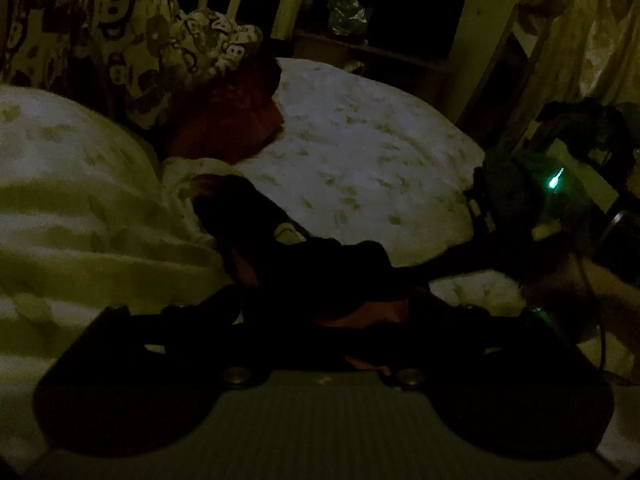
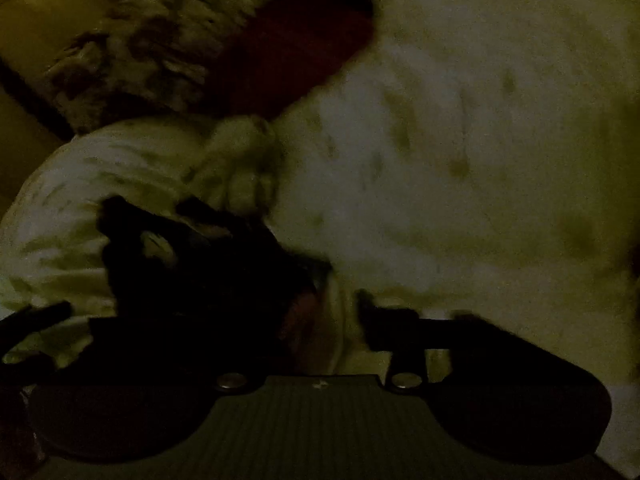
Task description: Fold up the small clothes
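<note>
A small dark garment [image 1: 320,272] lies crumpled on the white patterned bed sheet [image 1: 360,140], just ahead of my left gripper [image 1: 316,316]. Its jaws stand wide apart on either side of the cloth, and a reddish patch of the garment shows between them. In the right wrist view the same dark garment [image 2: 192,272] covers the left finger of my right gripper [image 2: 320,320]. The right finger [image 2: 376,320] shows over pale sheet. That view is dark and blurred, so the grip is unclear. The right gripper [image 1: 520,220], with a green light, sits at the right edge of the left wrist view.
A dark red cloth [image 1: 228,120] and a patterned white-and-red fabric [image 1: 132,48] are piled at the back of the bed. A bunched fold of the sheet [image 1: 80,200] rises on the left. A dark shelf [image 1: 380,32] stands beyond the bed. A person's hand [image 1: 608,304] holds the right gripper.
</note>
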`<action>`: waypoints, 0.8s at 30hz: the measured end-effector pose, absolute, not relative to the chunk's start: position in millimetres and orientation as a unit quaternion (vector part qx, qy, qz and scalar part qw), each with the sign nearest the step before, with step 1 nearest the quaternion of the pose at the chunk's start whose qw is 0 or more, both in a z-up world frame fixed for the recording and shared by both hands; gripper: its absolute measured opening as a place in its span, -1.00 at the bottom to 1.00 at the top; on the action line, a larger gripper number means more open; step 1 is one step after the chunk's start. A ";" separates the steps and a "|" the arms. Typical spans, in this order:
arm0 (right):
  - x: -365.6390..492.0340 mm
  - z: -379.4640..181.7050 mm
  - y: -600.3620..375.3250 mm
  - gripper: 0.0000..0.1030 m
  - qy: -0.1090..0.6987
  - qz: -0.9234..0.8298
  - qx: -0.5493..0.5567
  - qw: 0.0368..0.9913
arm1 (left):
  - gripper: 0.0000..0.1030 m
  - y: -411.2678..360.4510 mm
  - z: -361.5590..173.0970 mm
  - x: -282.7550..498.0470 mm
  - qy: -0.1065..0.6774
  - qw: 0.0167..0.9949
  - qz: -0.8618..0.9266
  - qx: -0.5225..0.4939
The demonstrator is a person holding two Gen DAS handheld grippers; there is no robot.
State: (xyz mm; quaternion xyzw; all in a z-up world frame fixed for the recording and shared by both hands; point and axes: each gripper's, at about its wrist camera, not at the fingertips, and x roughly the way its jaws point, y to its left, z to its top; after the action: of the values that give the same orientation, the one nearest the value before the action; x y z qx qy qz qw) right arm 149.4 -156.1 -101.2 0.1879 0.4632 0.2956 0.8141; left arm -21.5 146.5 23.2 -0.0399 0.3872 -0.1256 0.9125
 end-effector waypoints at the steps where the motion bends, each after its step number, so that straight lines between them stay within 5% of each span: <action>1: 150.4 -115.4 -153.8 -0.08 0.471 0.307 0.211 0.800 | 0.79 147.2 24.7 -21.8 0.387 0.913 -0.123 -0.033; 9: 86.8 -71.1 -77.6 -0.04 0.381 0.495 0.187 0.759 | 0.84 174.5 52.6 -35.5 0.365 0.926 -0.089 -0.034; 11: 62.2 -64.5 -58.1 0.36 0.387 0.539 0.135 0.736 | 0.96 178.7 65.0 -34.9 0.346 0.934 -0.082 -0.036; 15: 43.9 -81.3 -48.1 0.37 0.422 0.553 0.127 0.707 | 0.96 168.9 74.9 -24.6 0.328 0.941 -0.079 -0.012; 21: 58.8 -61.2 -113.8 0.35 0.360 0.520 0.204 0.747 | 0.81 140.3 55.6 -8.4 0.345 0.933 -0.095 0.049; 24: 89.1 -83.6 -154.2 0.73 0.378 0.384 0.246 0.806 | 0.78 140.7 46.6 -6.7 0.355 0.929 -0.104 0.030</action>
State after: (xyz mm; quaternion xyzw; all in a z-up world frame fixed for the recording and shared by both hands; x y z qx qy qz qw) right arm 89.1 -154.2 -83.6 0.2462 0.3780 0.3841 0.8056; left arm -6.7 140.7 46.6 0.0297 0.3550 -0.1043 0.9286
